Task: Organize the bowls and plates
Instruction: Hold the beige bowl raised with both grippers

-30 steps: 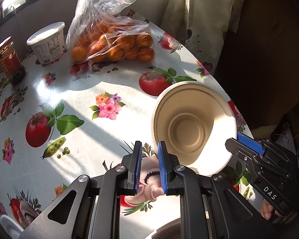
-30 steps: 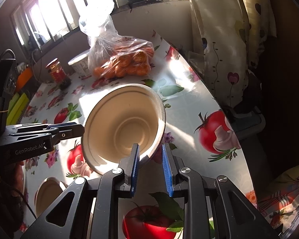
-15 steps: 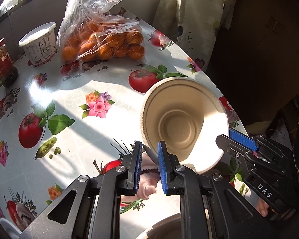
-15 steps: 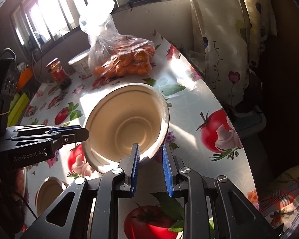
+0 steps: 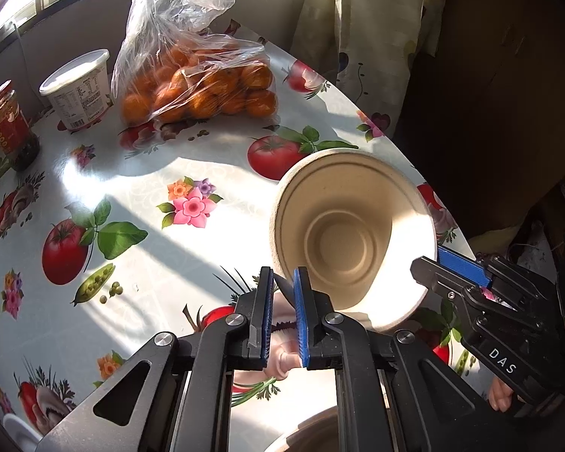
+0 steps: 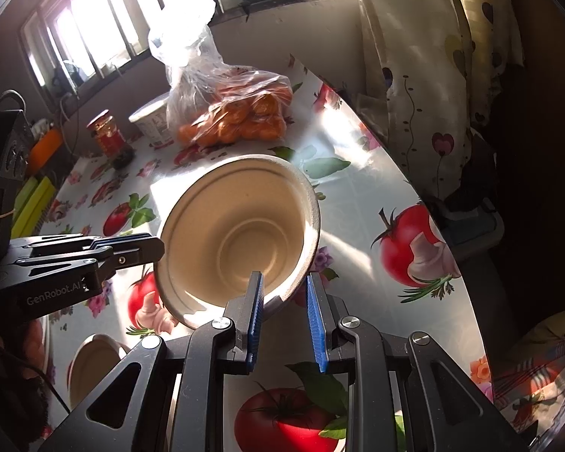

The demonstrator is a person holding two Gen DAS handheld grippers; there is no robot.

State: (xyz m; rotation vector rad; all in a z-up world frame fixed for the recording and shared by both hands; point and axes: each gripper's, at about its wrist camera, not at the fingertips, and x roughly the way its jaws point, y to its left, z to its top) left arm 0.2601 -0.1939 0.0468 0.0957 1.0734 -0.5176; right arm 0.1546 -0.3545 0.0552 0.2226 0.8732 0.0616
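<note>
Centrally, a beige paper bowl (image 5: 352, 233) is tilted on its side above the tabletop (image 5: 162, 173), its hollow facing both cameras. From the left wrist view, the left gripper (image 5: 282, 290) has its blue-padded fingers (image 5: 300, 301) drawn close together on the bowl's near rim, pinching it. The right gripper (image 5: 439, 263) enters from the lower right, its tips at the bowl's opposite rim.

From the right wrist view, the right gripper (image 6: 282, 293) has its fingers (image 6: 254, 301) spread wider than the rim between them; the left pad sits against the bowl's (image 6: 241, 233) inner wall, the right pad stands apart from the outside, so it has no grip. The left gripper (image 6: 147, 246) comes in from the left, clamped on the far rim.

A second bowl (image 6: 90, 361) rests on the tabletop at lower left. Farther back sit a bag of oranges (image 5: 199, 90), a white tub (image 5: 79, 88) and a red jar (image 5: 7, 124). The cloth is printed with tomatoes and flowers.
</note>
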